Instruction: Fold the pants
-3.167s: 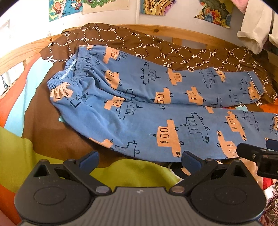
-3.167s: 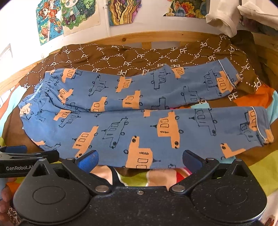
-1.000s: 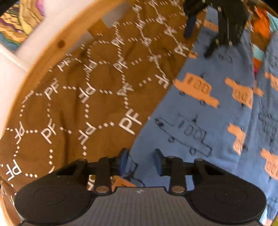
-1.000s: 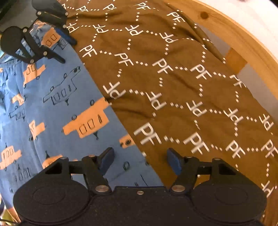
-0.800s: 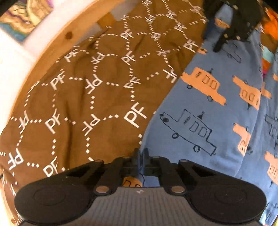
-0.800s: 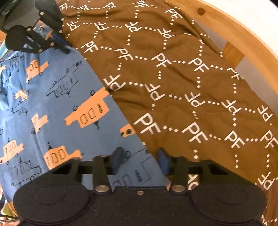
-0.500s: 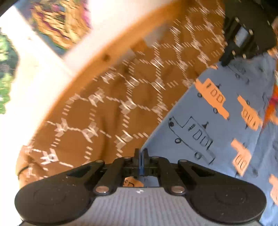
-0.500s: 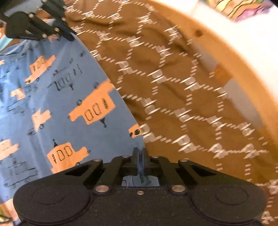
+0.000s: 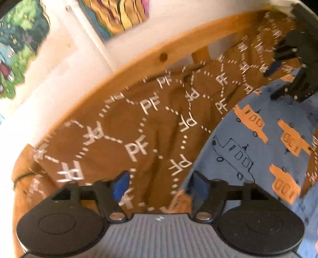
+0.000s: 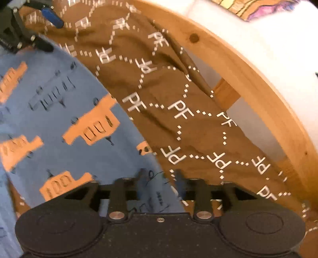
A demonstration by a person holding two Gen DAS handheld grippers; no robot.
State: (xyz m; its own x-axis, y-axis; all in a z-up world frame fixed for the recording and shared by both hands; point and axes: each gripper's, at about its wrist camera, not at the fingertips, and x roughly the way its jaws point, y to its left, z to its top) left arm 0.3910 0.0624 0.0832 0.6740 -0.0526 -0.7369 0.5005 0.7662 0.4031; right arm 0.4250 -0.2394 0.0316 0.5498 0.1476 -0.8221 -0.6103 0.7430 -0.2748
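Observation:
The blue pants with orange car prints (image 9: 258,142) lie on the brown "PF" blanket (image 9: 139,127); they also show in the right wrist view (image 10: 59,119). My left gripper (image 9: 159,184) is open, its right pad (image 9: 198,186) at the pants' far edge, the left pad over the blanket. My right gripper (image 10: 161,182) is open with a narrower gap, straddling the pants' far edge. Each gripper shows in the other's view, the right one (image 9: 286,79) and the left one (image 10: 29,29) both open at the pants' edge.
The wooden bed rail (image 9: 163,57) curves close behind the blanket, with the white wall and colourful posters (image 9: 119,17) beyond. The rail also shows in the right wrist view (image 10: 248,69).
Half a second ago both grippers were shut on the pants' far edge. Now both have opened and the fabric is released.

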